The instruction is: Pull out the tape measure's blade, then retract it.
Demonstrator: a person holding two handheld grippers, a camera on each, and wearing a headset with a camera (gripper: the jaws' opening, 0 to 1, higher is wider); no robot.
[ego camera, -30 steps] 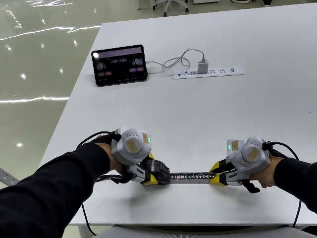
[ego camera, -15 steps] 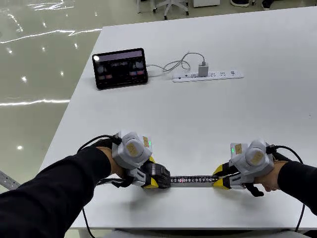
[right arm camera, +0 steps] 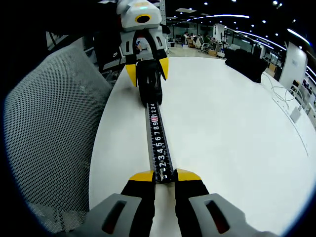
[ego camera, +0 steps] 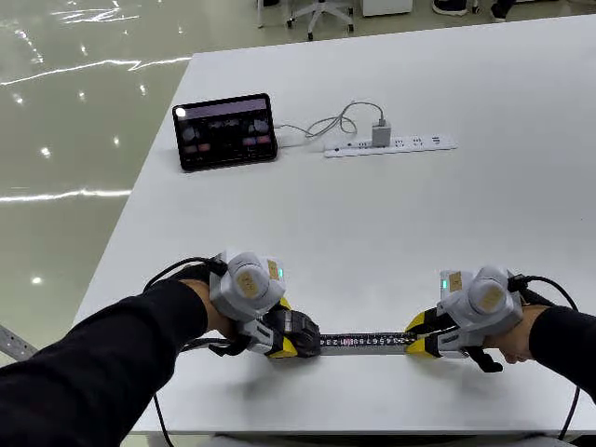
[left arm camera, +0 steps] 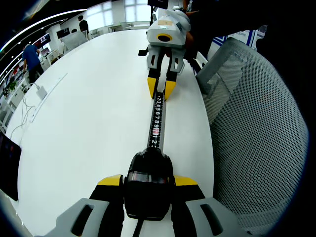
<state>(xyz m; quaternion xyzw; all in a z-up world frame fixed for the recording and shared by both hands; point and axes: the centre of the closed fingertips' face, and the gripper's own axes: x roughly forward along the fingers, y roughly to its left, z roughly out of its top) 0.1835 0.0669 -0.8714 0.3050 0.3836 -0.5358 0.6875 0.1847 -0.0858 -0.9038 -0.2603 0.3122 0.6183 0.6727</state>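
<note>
I've got the tape measure case point(ego camera: 296, 331) clamped between the left gripper's point(ego camera: 282, 328) jaws, low on the table point(ego camera: 391, 233) and close to its near edge. From the case the blade point(ego camera: 368, 341) runs straight out to my right, numbers up, roughly parallel to that edge. I can't tell whether it touches the surface. The right gripper point(ego camera: 421, 335) has its jaws pinched narrow on the blade's tip, well apart from the case.

On my side of the case only a thin strip of table remains before the edge, and a mesh chair back point(left arm camera: 247, 123) sits just past it. Beyond the case, away from me, the top is bare for a long way. The tablet point(ego camera: 225, 130) and the power strip point(ego camera: 391, 143) with its cable lie far off. To the right of the case, past the right gripper, the surface stays open. To the left of the case there is some bare table before the side edge.
</note>
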